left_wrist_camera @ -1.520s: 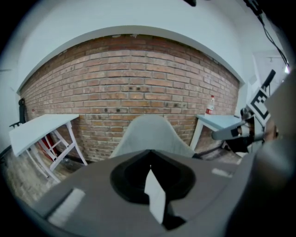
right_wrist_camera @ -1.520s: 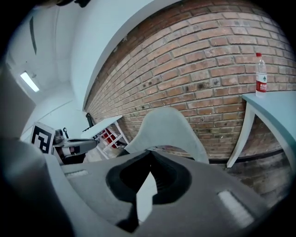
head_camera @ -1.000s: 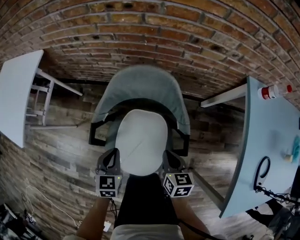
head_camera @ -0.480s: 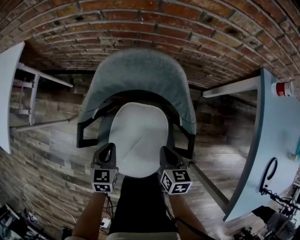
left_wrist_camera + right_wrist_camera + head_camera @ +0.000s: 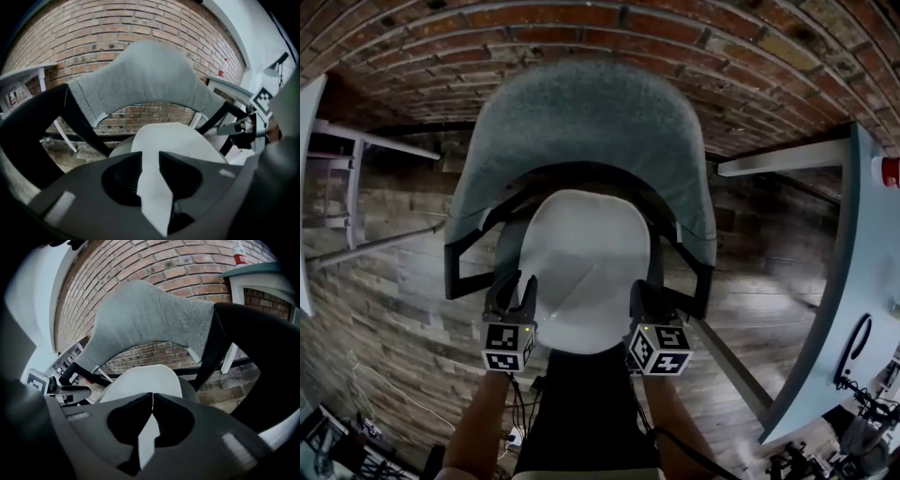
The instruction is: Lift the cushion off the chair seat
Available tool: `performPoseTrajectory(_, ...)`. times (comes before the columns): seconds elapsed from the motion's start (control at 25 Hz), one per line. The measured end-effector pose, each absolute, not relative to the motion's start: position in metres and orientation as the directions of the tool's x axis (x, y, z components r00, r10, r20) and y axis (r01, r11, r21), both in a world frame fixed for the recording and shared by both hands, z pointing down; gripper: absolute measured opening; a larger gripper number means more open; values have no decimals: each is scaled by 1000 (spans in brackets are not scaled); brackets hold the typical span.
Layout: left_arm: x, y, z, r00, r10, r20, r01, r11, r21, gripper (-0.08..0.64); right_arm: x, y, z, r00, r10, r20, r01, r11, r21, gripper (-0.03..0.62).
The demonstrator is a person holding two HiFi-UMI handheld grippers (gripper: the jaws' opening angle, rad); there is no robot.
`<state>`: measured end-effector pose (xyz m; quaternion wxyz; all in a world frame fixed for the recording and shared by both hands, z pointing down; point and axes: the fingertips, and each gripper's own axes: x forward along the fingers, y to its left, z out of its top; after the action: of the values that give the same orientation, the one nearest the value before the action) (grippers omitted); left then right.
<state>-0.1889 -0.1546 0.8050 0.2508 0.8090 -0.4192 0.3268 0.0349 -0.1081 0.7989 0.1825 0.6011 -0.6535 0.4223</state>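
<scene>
Head view: white cushion (image 5: 581,262) lies flat on the seat of the chair, inside the black frame (image 5: 455,272) and below the grey backrest (image 5: 581,122). It's an oval with its long axis running near to far, the far end toward the backrest and the near end toward me.

My left gripper (image 5: 514,286) sits at the cushion's near-left edge and my right gripper (image 5: 645,298) at its near-right edge.

Only this view gives the layout: brick wall (image 5: 581,23) far, plank floor (image 5: 384,309), white table (image 5: 862,244) on the right with a red-capped bottle (image 5: 889,172) at its far end.

Left gripper view: the left gripper's (image 5: 150,157) jaws stand apart and are opening. The cushion (image 5: 178,138) shows white through the gap, with no pads pressing on it. The right gripper (image 5: 243,129) shows at the right.

Right gripper view: the right gripper's (image 5: 153,397) jaw tips are together with only a hairline between them, and the cushion (image 5: 140,380) is just beyond. I can't tell if any fabric is pinched. The left gripper (image 5: 70,389) is at the left and the bottle (image 5: 239,254) is up top.
</scene>
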Motion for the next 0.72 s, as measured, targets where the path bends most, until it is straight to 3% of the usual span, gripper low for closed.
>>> performPoseTrajectory(0.24,-197,-158,827,440,-480,759,-842,-515,162,132,38,-112,819,-193,-609,769,-939,-114,-325,88)
performPoseTrajectory(0.48,-195,-163,846,442,-447,778,-843,-504,189,230,38,-110,844,-198,-570,798,-927,-154,-341,241)
performPoseTrajectory(0.72,-190,-157,863,465,-392,794,-826,-514,231,308,39,-102,867,-195,-531,825,-923,-184,-337,327)
